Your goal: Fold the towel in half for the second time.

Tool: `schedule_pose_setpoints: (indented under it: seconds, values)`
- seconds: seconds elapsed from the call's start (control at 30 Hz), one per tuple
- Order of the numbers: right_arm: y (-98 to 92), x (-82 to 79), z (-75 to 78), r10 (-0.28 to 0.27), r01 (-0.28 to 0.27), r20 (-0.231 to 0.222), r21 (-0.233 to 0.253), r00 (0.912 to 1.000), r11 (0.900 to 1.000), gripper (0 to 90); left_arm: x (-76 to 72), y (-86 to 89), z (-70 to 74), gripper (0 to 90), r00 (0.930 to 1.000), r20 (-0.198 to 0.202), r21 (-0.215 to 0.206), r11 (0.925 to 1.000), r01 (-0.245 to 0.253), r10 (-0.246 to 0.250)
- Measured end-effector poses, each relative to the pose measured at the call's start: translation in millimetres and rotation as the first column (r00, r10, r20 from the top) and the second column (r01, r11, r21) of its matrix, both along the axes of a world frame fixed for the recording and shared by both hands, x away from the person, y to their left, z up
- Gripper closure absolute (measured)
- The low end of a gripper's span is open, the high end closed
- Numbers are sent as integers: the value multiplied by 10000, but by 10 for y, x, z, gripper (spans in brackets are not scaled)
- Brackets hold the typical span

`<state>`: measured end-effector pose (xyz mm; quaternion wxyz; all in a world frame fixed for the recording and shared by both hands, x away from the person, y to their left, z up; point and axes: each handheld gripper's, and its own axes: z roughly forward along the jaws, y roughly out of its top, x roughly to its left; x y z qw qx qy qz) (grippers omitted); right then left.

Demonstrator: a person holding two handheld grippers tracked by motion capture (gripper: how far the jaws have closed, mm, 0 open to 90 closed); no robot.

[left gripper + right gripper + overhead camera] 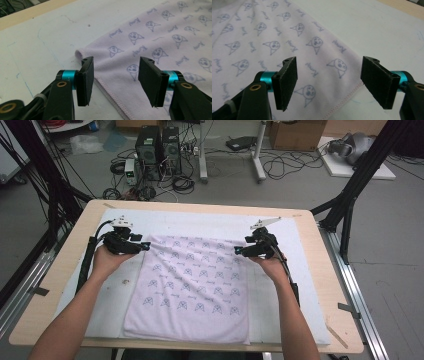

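Towel: a pale lilac towel [187, 287] printed with small cat-face figures lies flat on the white mat [210, 222], near the middle of the tabletop [320, 285]; its near edge runs close to the tabletop's near edge, its far edge lies across the middle.
Left claw: the left claw [145, 246] sits at the towel's far left corner; in the left gripper view [115, 80] its jaws stand wide apart, one on the mat side of the hemmed edge, the other over the cloth, gripping nothing.
Right claw: the right claw [239, 251] sits at the towel's far right corner; in the right gripper view [328, 82] its jaws are spread wide, straddling the stitched hem, with nothing between the pads.
Hands: the left hand [107, 260] and right hand [272, 266] each hold a tool, forearms coming in from the near edge.
Mat: white, marked with faint blue lines, covering most of the tabletop.
Beyond the far edge: computer towers [157, 147] and cables on the floor.
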<state>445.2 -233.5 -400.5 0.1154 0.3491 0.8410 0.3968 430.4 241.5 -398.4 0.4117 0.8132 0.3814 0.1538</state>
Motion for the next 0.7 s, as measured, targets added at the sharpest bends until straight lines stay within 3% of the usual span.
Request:
schedule_pose_setpoints:
  seconds: [0.1,0.23,0.4,0.6,0.7]
  values:
    - [-16,22,-47,-231,229,-275,-93,9994,9997,277,29,41,-22,459,9995,-90,-272,9991,-318,316]
    - [-16,40,-84,-310,305,-383,-129,9988,9995,275,60,76,-32,477,9983,124,-309,9980,-558,562]
    - [-16,92,-172,-602,582,-472,-417,9971,9974,275,165,134,-174,493,9936,-401,-412,9934,-1071,1054]
    - [-28,204,-323,-990,970,-254,-718,9948,9927,298,292,71,-344,518,9886,-516,-582,9878,-1443,1414]
    - [-78,263,-393,-1314,1294,-209,-801,9911,9884,320,370,18,-414,515,9891,-769,-314,9912,-1283,1256]
